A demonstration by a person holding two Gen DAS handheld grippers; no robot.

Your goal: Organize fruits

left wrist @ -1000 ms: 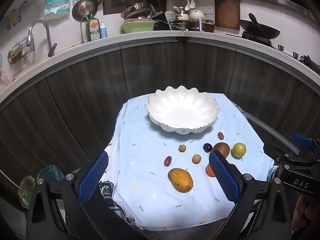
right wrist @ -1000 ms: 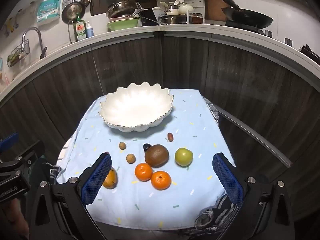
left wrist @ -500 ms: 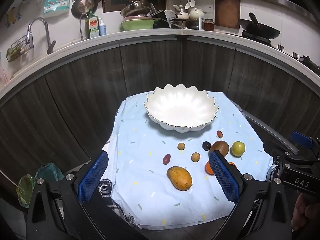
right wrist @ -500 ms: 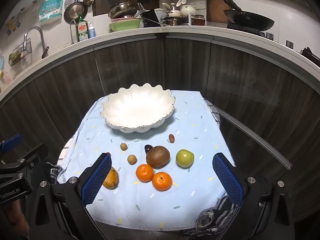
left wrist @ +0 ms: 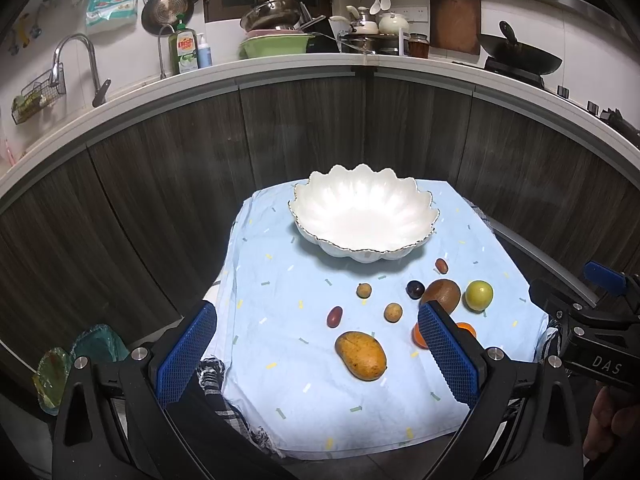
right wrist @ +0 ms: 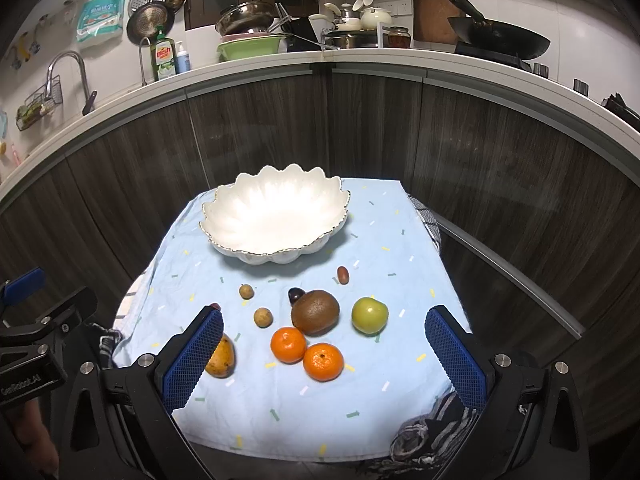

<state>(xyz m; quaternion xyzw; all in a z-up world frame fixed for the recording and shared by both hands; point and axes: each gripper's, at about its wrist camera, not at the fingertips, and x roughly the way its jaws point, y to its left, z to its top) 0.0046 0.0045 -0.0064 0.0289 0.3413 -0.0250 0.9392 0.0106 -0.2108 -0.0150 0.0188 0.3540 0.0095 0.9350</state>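
Both the left gripper [left wrist: 316, 356] and right gripper [right wrist: 324, 356] hang wide open and empty, the fruit loose on the cloth [right wrist: 280, 412] ahead and the empty white bowl [right wrist: 276, 216] beyond. The 2 oranges [right wrist: 306, 354] touch each other and seemingly the kiwi [right wrist: 315, 312], so closing there could roll a neighbour off. The mango [left wrist: 361, 355] lies clear between the left fingers.

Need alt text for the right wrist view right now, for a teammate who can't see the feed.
An empty white scalloped bowl sits at the back of a pale blue cloth, with loose fruit in front: two oranges, a kiwi, a green apple, a mango and several small fruits. The right gripper is open, holding nothing.
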